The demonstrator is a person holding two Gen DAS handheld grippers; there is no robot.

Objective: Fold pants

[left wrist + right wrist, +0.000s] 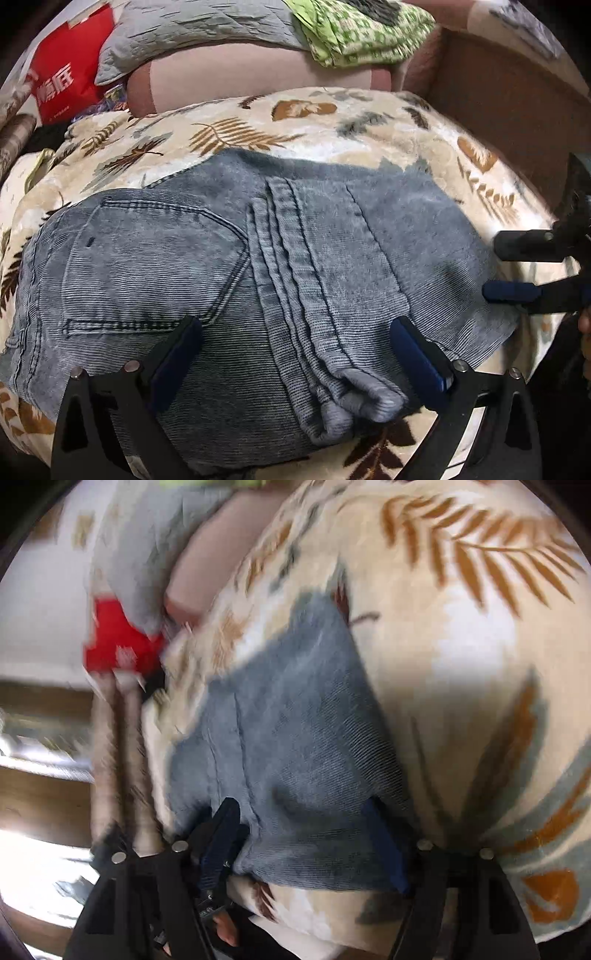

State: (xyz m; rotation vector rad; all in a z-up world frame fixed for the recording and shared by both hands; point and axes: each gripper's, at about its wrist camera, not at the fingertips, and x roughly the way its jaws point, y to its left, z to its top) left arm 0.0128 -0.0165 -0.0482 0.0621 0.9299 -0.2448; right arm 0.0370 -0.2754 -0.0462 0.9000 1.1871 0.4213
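Grey-blue corduroy pants (155,266) lie folded on a cream leaf-print blanket (332,122), back pocket up, with the leg hems (362,402) doubled over near me. My left gripper (295,323) hangs low over the near part of the pants, open, its blue pads wide apart on either side of the hem stack. In the left wrist view my right gripper (496,267) reaches in at the pants' right edge with a gap between its fingers. The blurred right wrist view shows that gripper (301,808) open, with a corner of the pants (295,709) lying loose between its fingers.
Behind the blanket lie a pink bolster (251,77), a grey quilted pillow (192,37) and a green patterned cloth (362,29). A red bag (70,74) stands at the back left. A brown board (498,96) borders the bed on the right.
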